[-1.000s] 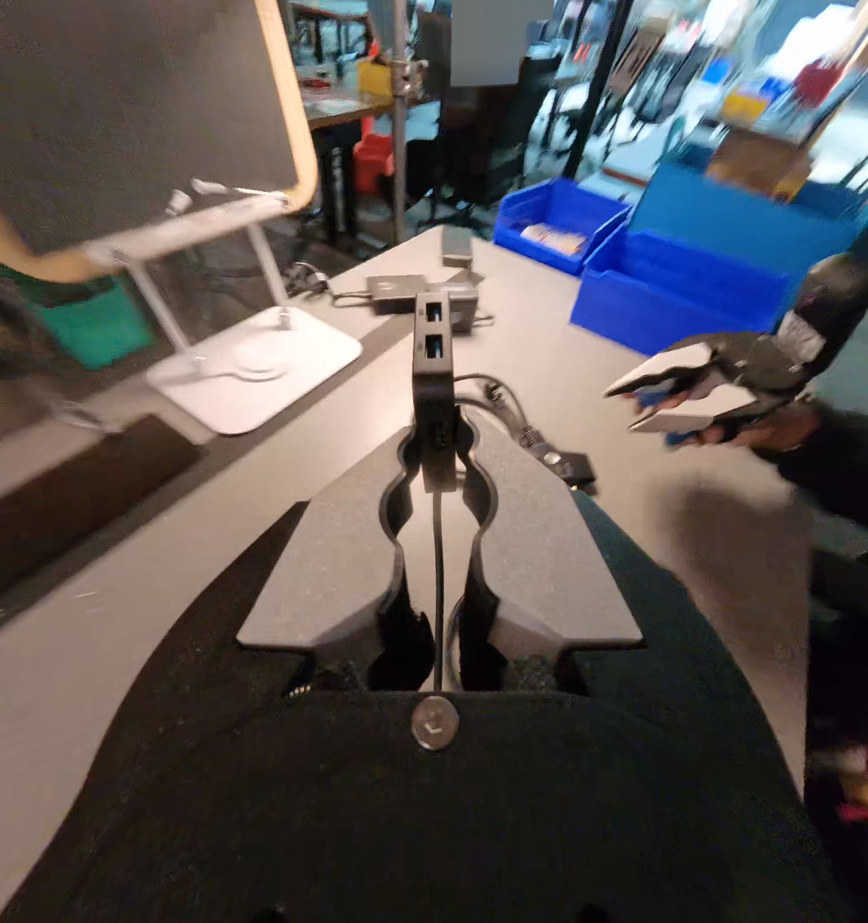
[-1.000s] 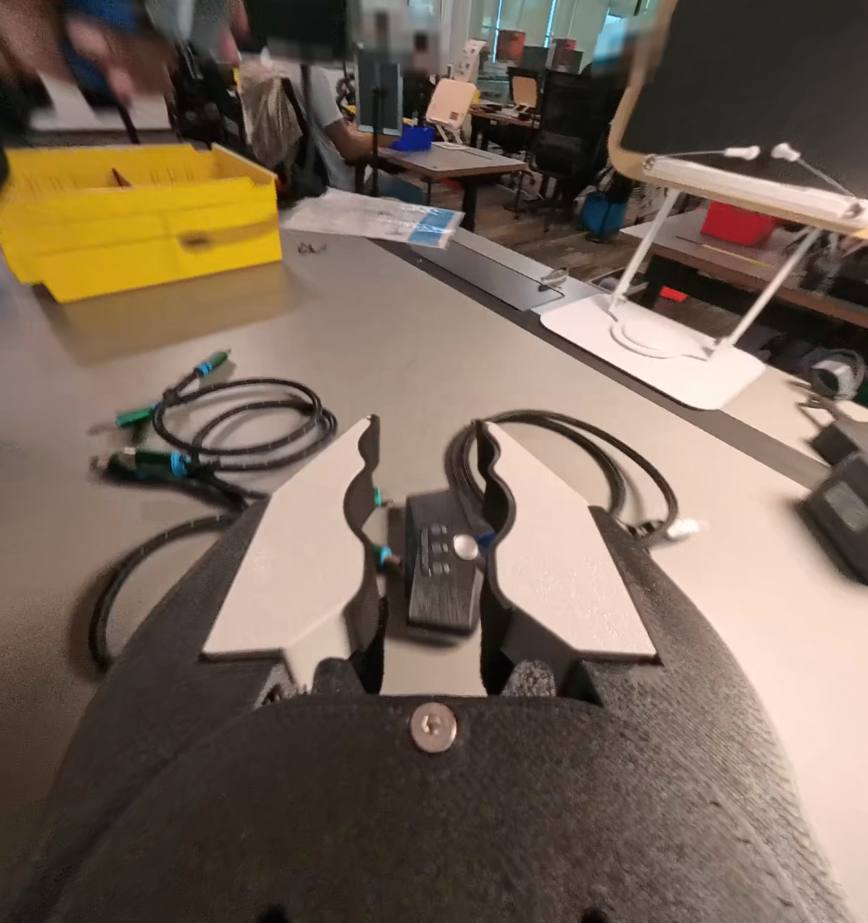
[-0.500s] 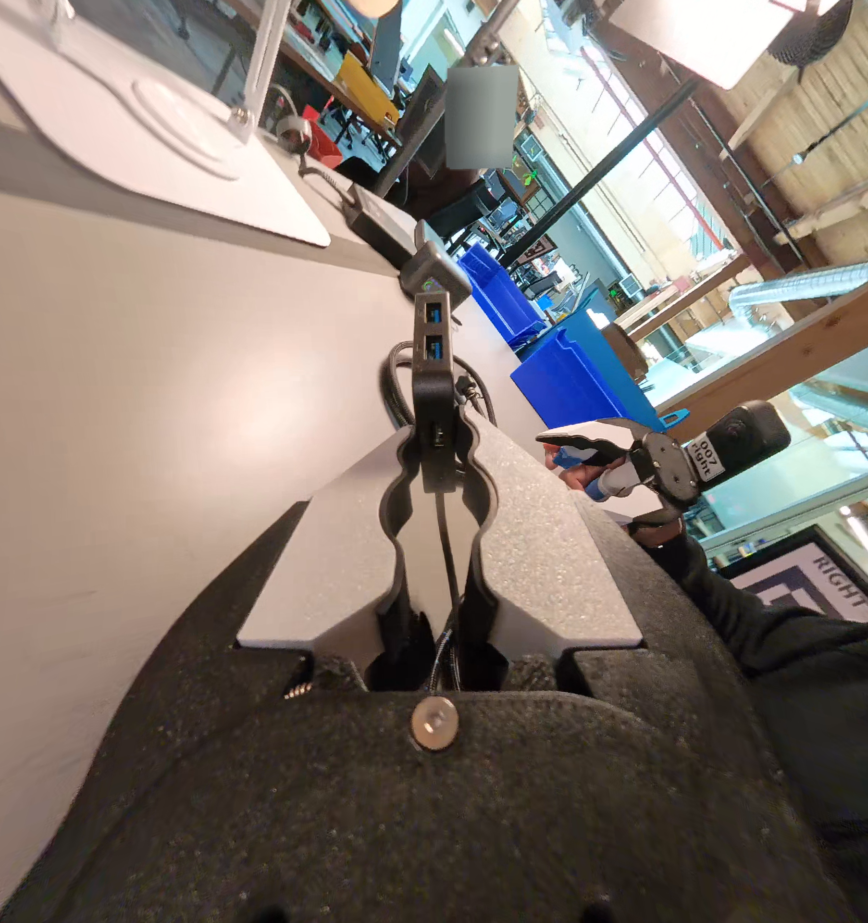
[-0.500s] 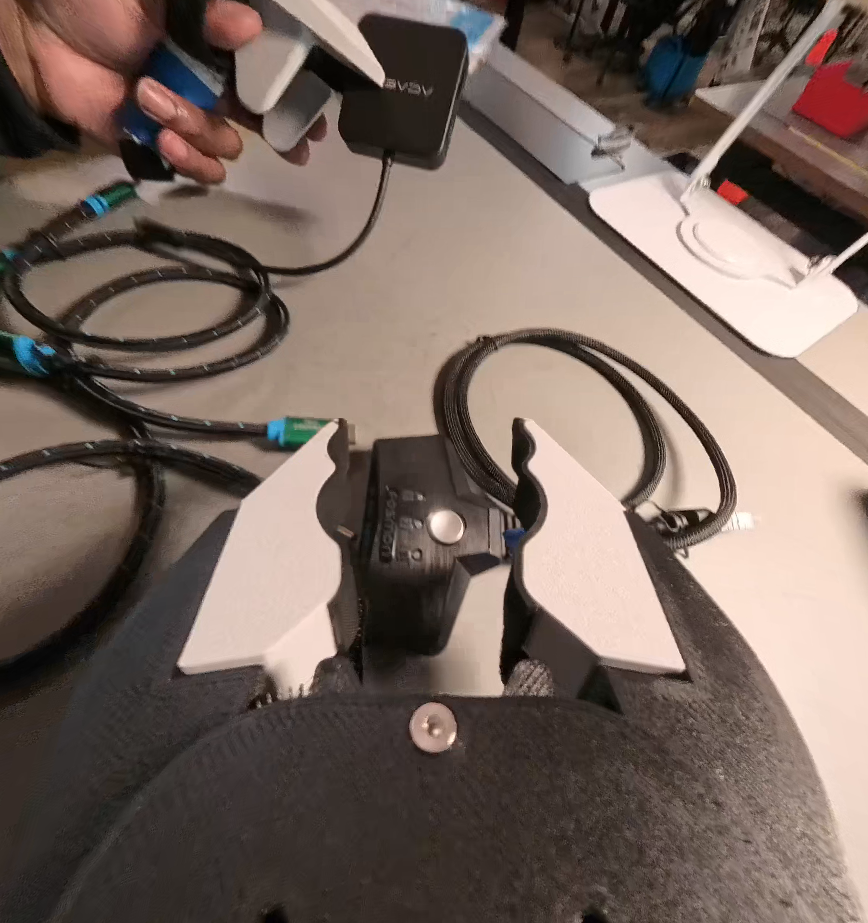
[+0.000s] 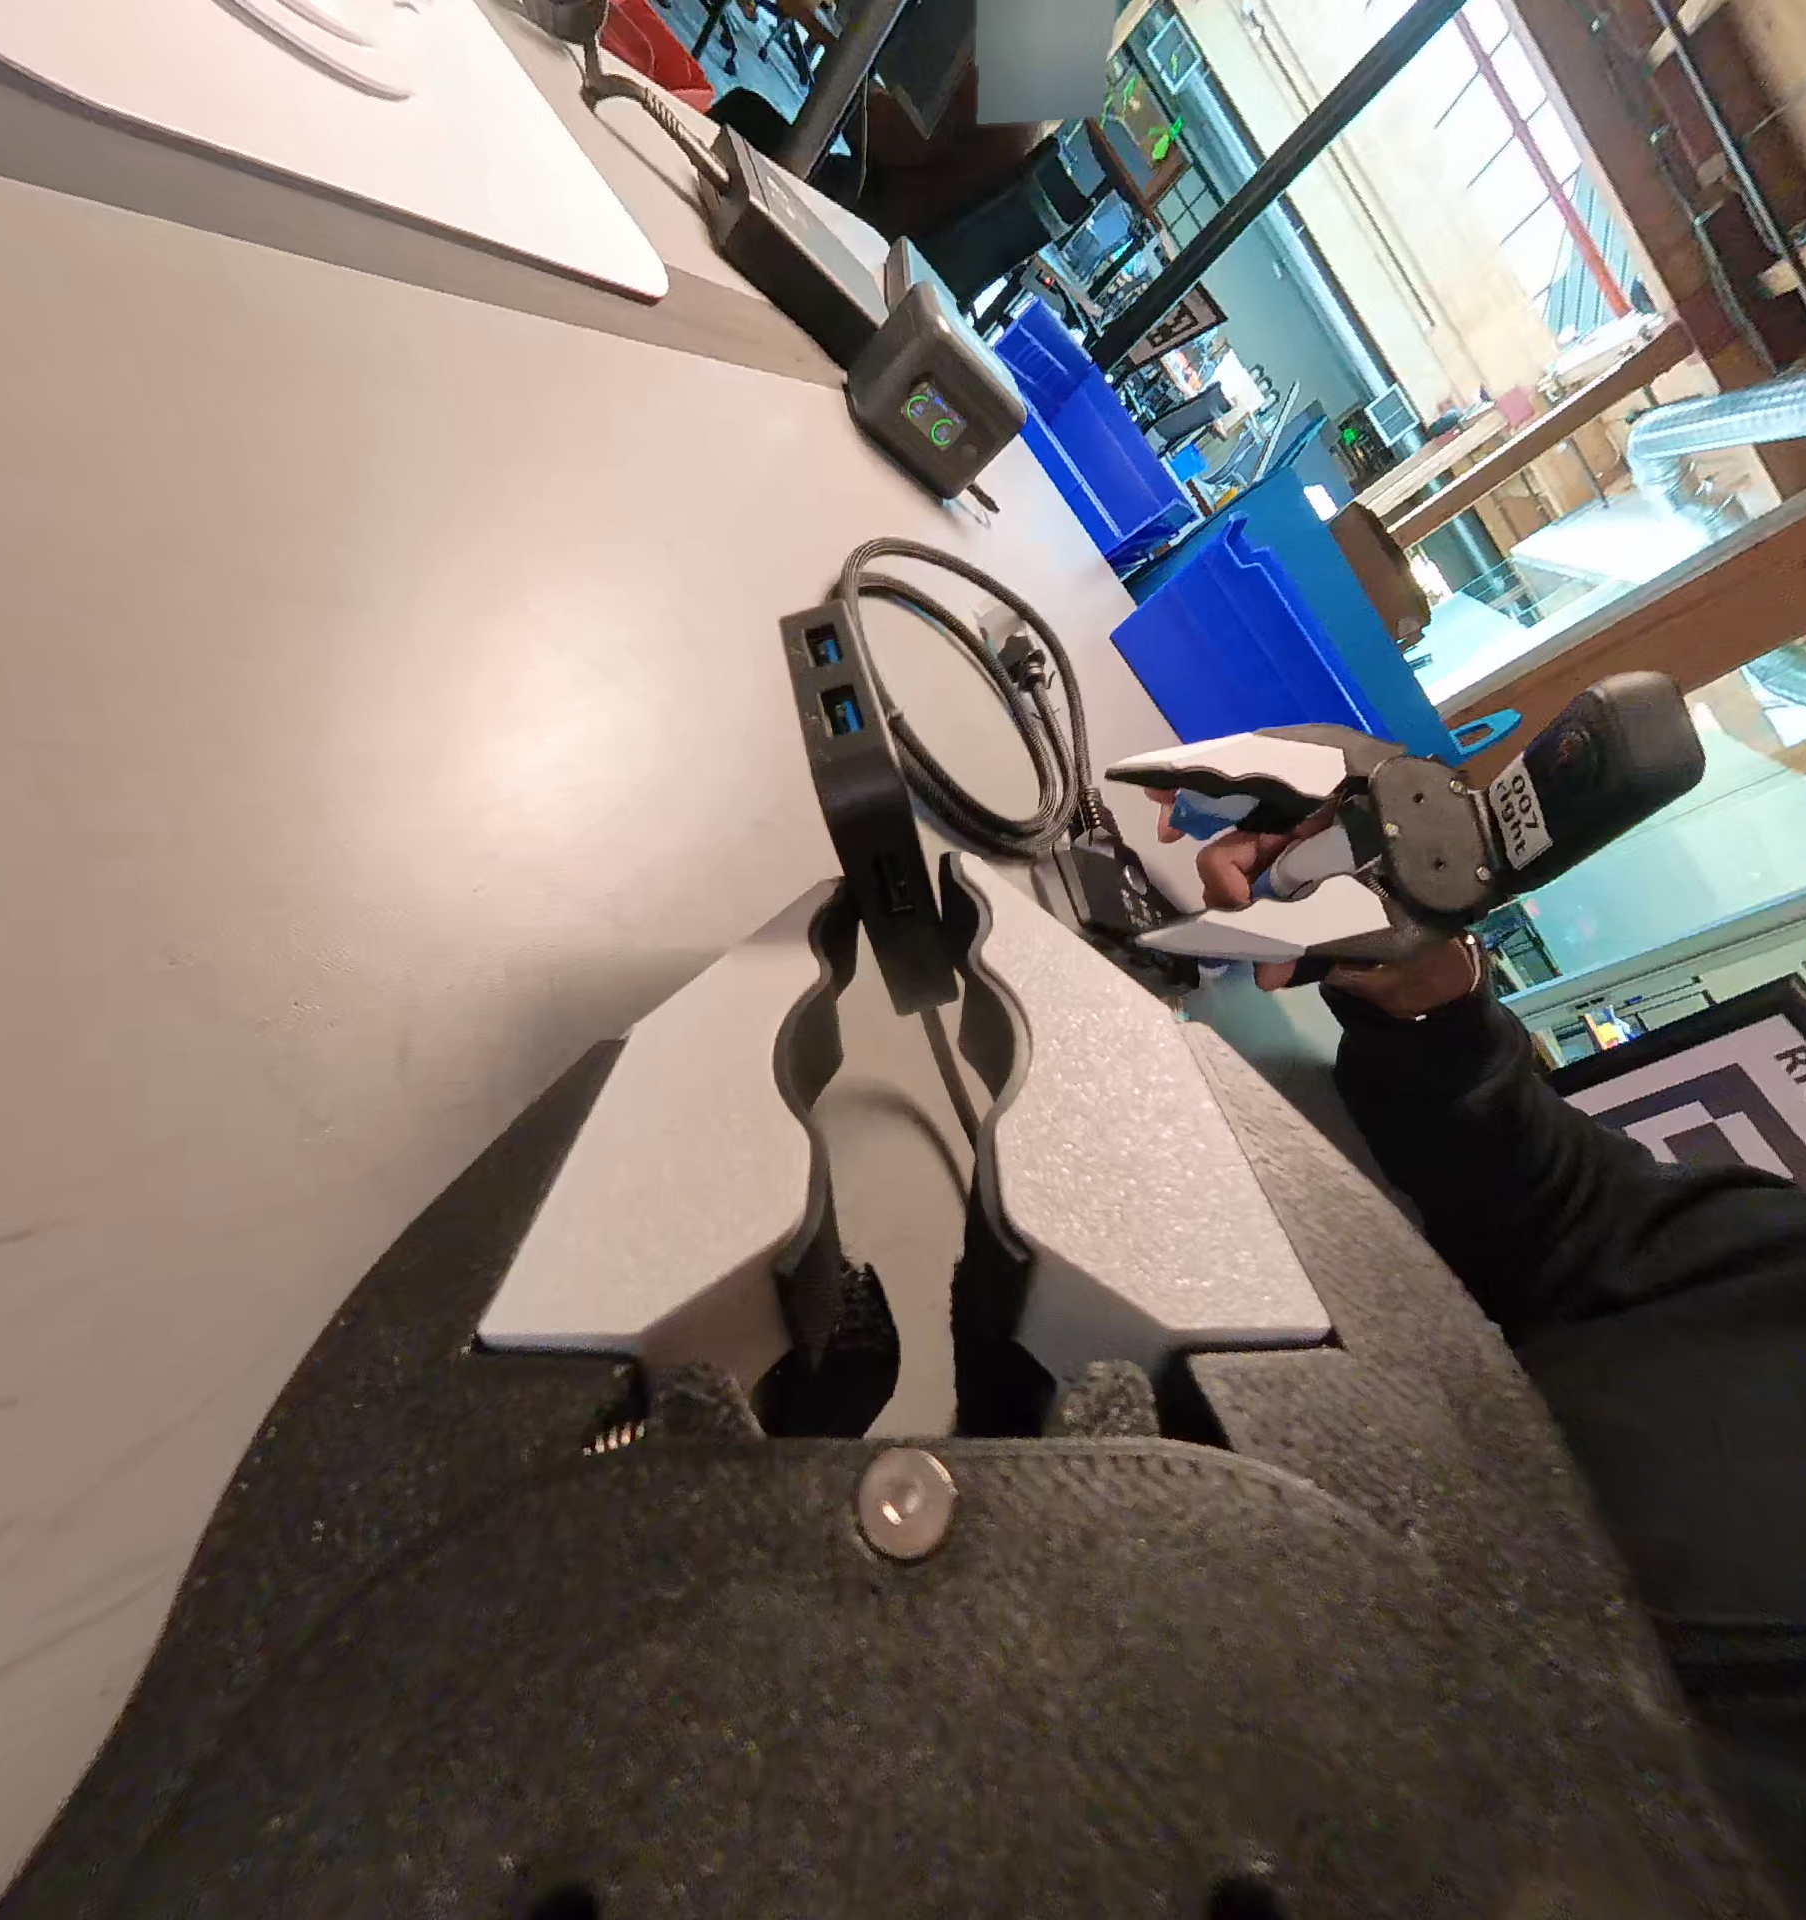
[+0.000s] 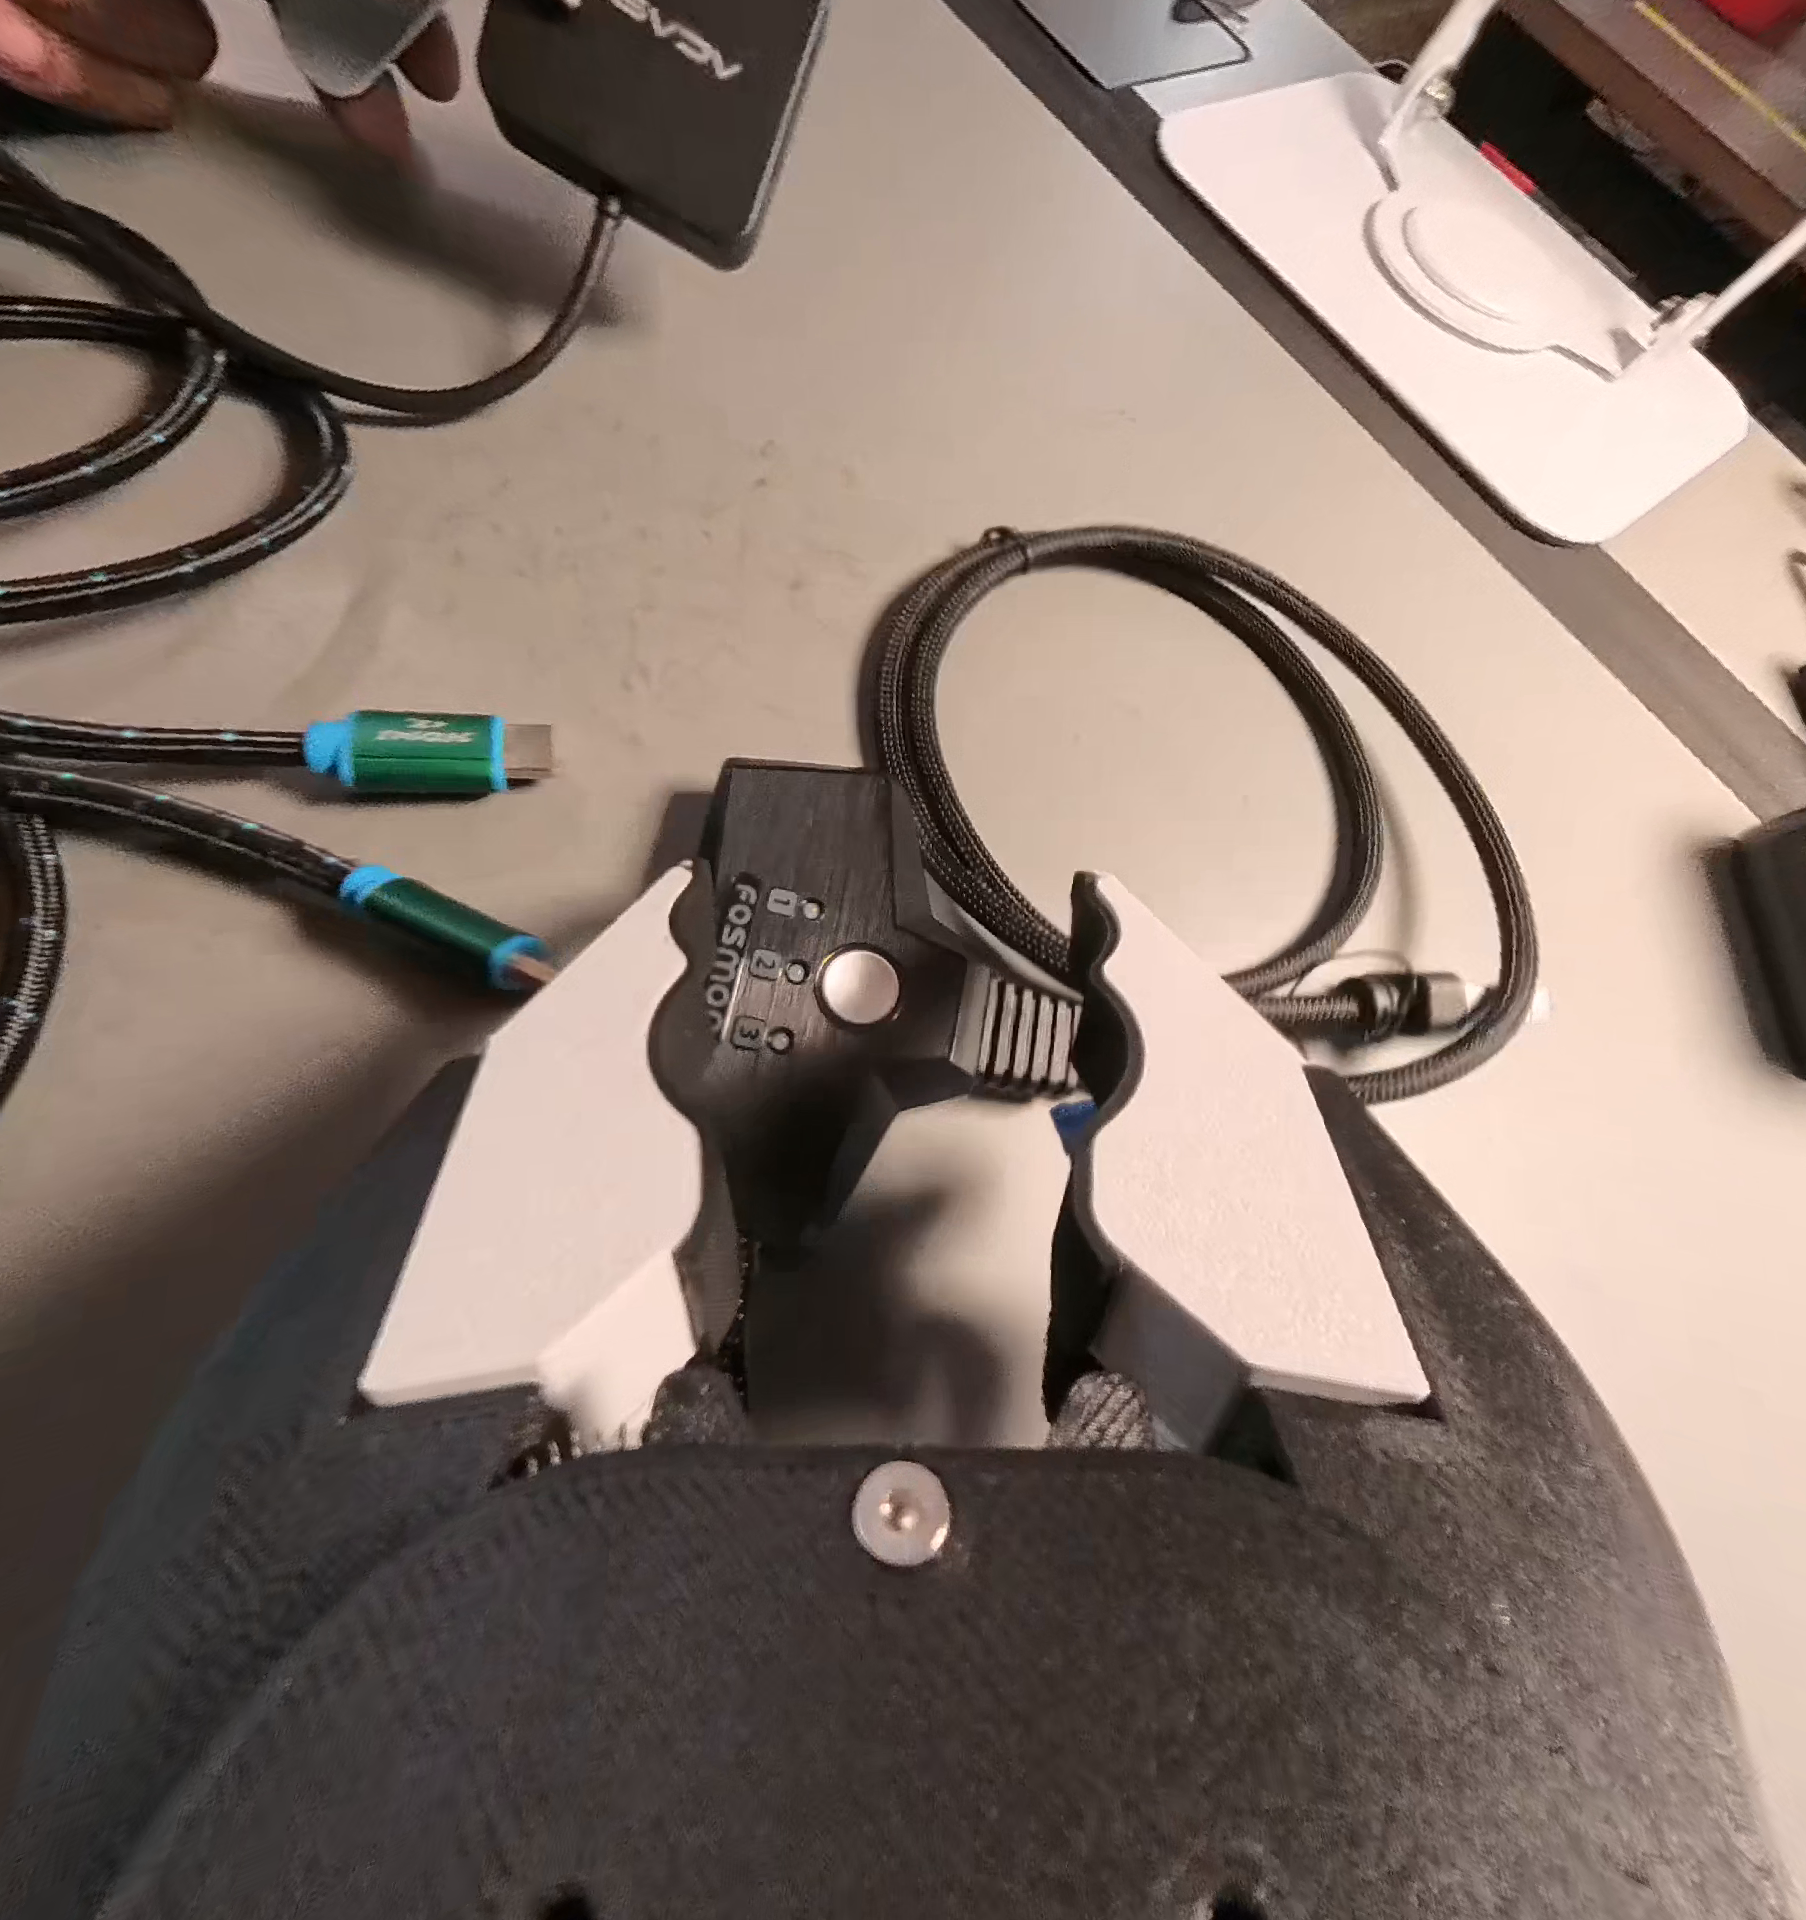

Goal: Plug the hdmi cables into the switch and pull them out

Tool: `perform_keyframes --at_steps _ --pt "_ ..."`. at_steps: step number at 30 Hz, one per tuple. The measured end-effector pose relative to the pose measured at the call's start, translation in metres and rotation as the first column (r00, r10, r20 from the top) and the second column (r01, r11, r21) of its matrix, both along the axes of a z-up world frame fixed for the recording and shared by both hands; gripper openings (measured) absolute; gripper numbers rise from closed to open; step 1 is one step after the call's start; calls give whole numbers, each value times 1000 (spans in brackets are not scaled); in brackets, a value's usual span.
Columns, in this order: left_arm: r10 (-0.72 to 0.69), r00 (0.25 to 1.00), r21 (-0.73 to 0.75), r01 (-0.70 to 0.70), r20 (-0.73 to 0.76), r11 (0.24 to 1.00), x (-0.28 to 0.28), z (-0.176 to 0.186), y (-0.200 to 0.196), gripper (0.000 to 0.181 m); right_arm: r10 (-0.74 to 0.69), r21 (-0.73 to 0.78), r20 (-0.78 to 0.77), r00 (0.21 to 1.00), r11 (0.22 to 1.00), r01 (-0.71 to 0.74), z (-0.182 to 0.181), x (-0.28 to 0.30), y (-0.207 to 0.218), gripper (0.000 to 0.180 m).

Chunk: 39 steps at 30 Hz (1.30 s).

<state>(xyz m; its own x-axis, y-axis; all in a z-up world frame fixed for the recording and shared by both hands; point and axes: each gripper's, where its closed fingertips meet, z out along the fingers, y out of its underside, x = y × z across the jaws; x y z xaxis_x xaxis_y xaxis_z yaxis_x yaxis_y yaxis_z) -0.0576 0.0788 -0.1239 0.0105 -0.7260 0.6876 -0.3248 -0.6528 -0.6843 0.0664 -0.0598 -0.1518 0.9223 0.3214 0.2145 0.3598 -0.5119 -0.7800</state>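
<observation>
Right wrist view has the right hand-held gripper (image 6: 883,883) spread around the HDMI switch (image 6: 805,831), which lies mid-tabletop (image 6: 982,416), well short of the far edge. Two green HDMI plugs (image 6: 421,743) lie unplugged just left of it. The left hand-held gripper (image 5: 894,883) pinches a black hub (image 5: 847,748). The step looks like securing the switch; next the jaws must close on its sides, clear of the ports. Compared with half a second ago, the right hand-held gripper sits closer over the switch and the hub is tilted
</observation>
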Motion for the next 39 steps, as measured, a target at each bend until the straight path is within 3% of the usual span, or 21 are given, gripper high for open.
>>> perform_keyframes --at_steps 5,8,12,14,19,29,33,39 --pt "-3 999 78 7 -44 997 3 -6 -6 18 -125 34 149 981 992 121 6 40 -6 50" --pt "-16 998 87 22 -60 996 7 -8 -13 19 -120 51 38 992 992 118 10 39 -8 54" --pt "-21 997 101 28 -69 995 11 -9 -22 19 -6 46 -88 996 999 10 15 8 -10 60" --pt "-24 996 111 33 -82 993 12 -11 -25 18 28 -6 -42 999 1000 -28 4 -1 -13 69" --pt "-12 995 137 25 -101 990 13 -13 -25 19 9 -57 30 1000 998 -8 -11 -3 -13 72" --pt "10 998 183 2 -65 983 14 -6 -25 17 -72 -26 125 990 997 76 -7 25 -14 64" --pt "-1 1000 179 0 7 984 16 9 -31 16 -49 80 39 998 996 45 18 16 -11 61" --pt "-106 972 203 62 212 977 18 57 -63 16 135 230 -160 978 968 -96 60 -45 8 66"
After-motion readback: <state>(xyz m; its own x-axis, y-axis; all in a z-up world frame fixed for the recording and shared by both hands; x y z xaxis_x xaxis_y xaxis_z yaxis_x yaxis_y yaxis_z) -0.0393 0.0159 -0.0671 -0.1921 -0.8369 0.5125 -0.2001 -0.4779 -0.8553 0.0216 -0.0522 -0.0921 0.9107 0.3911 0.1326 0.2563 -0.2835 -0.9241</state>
